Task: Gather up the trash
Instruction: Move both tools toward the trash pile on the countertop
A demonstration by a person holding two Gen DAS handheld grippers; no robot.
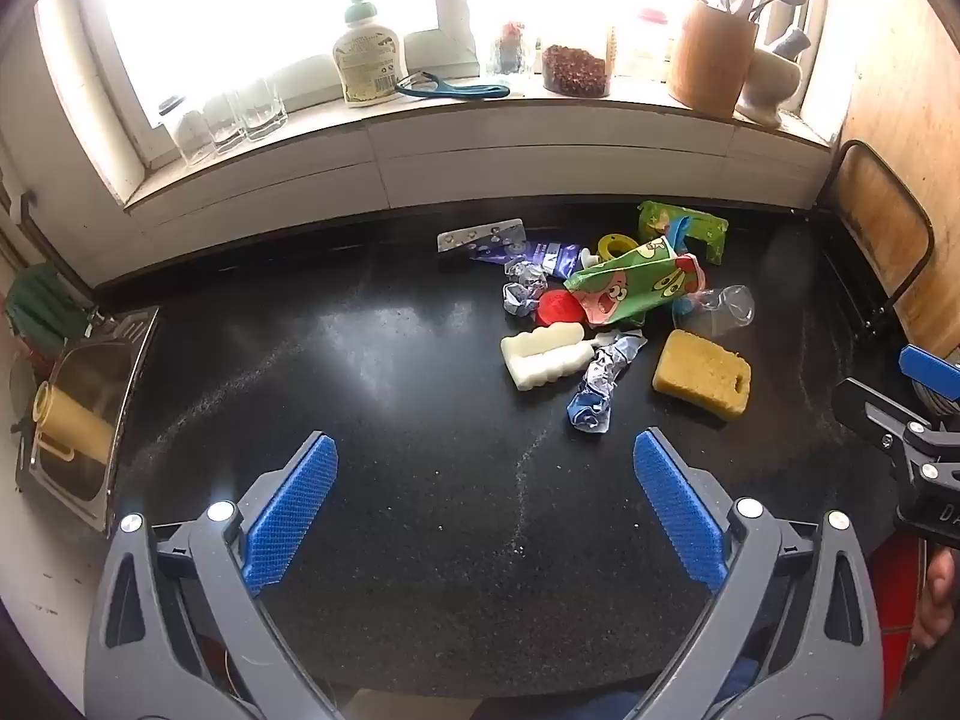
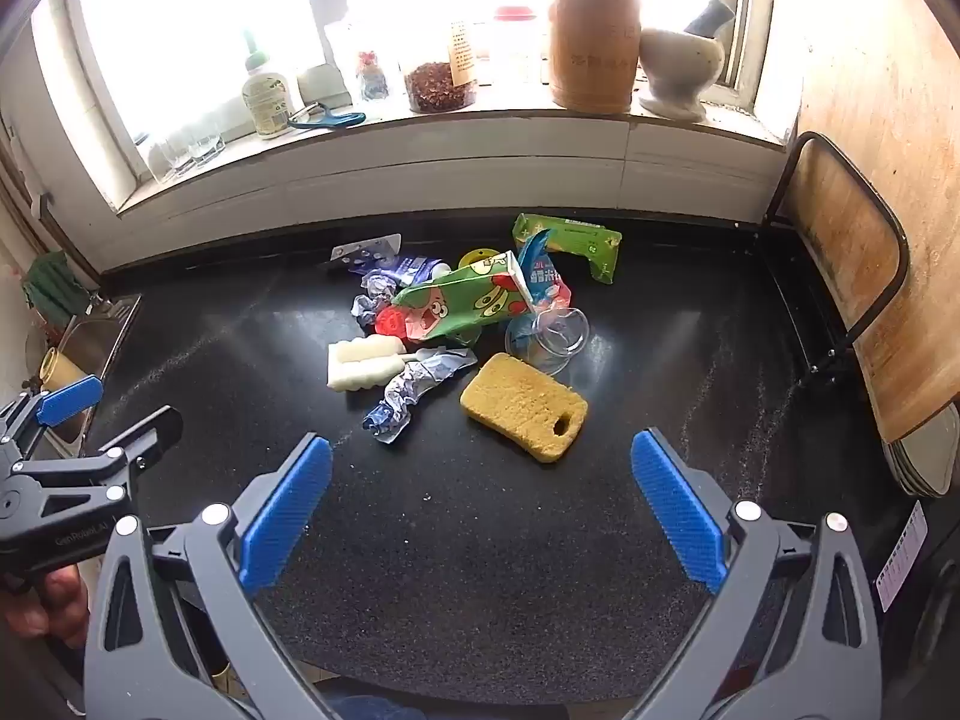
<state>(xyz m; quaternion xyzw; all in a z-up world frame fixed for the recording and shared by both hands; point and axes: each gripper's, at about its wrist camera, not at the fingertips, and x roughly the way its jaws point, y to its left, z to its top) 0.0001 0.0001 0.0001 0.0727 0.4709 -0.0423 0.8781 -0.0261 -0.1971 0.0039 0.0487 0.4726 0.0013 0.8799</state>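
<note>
Item: trash pile (image 2: pixel 456 312), centre-rear of black counter (image 2: pixel 480 540), below window sill (image 2: pixel 384 126).

Contents, as seen from right wrist view:
- Green cartoon-print bag (image 2: pixel 462 303), crumpled, lying on top of pile; red lid (image 2: pixel 393 321) tucked at its left edge.
- Blue/white crumpled wrapper (image 2: pixel 402 396), nearest front of pile.
- White ridged foam piece (image 2: pixel 360 363), touching that wrapper.
- Yellow sponge (image 2: pixel 525 414), hole at one corner, just beside clear plastic cup (image 2: pixel 549 330), which lies tipped.
- Green carton (image 2: pixel 576 240) at rear; blister pack (image 2: pixel 366 252) rear-left.

Grippers: left gripper (image 1: pixel 486 516) and right gripper (image 2: pixel 480 516) both spread wide, nothing between fingers, both angled down at counter, short of pile. No item held.

Step judged: approach for 1st pick; task barely begun. No bin seen in either view.

Handling advice: loose outliers (wrapper, sponge) are best taken 1st, pile being left undisturbed. Foil wrapper is thin & low; fingers should be brought down astride it, tips close to counter, then closed. Cup likely to roll if nudged. Sponge compressible, easy grip across short side.
</note>
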